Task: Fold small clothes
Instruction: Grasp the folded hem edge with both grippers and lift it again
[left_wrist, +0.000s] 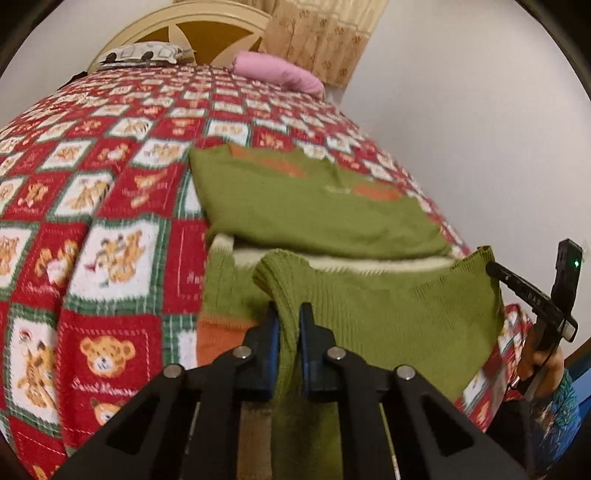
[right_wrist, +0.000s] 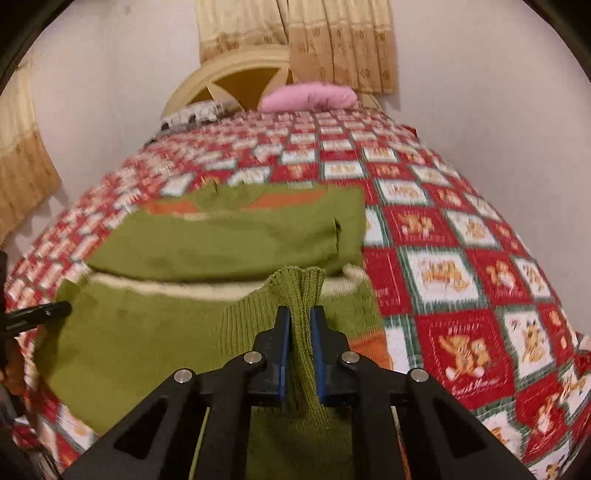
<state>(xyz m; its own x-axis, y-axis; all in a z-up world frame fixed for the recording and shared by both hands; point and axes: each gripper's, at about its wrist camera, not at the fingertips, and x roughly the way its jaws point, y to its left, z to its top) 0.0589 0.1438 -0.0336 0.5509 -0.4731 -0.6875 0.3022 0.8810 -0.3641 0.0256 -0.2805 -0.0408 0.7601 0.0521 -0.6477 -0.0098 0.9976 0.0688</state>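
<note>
A small green knit sweater (left_wrist: 314, 206) with orange and cream bands lies on the red bear-patterned blanket (left_wrist: 110, 221). Its far part lies flat, and its near ribbed hem (left_wrist: 388, 306) is raised off the bed. My left gripper (left_wrist: 290, 310) is shut on the hem's left corner, with green rib pinched between the blue pads. My right gripper (right_wrist: 300, 314) is shut on the sweater's (right_wrist: 229, 236) other ribbed corner. In the left wrist view the right tool's black finger (left_wrist: 524, 291) shows at that corner. The left tool's finger (right_wrist: 37, 314) shows at the left edge of the right wrist view.
A pink pillow (left_wrist: 277, 74) and a grey patterned pillow (left_wrist: 144, 53) lie by the cream headboard (right_wrist: 229, 74). Beige curtains (right_wrist: 332, 44) hang behind. A white wall (left_wrist: 461, 129) runs along the bed's right side. A person's hand (left_wrist: 546, 365) grips the right tool.
</note>
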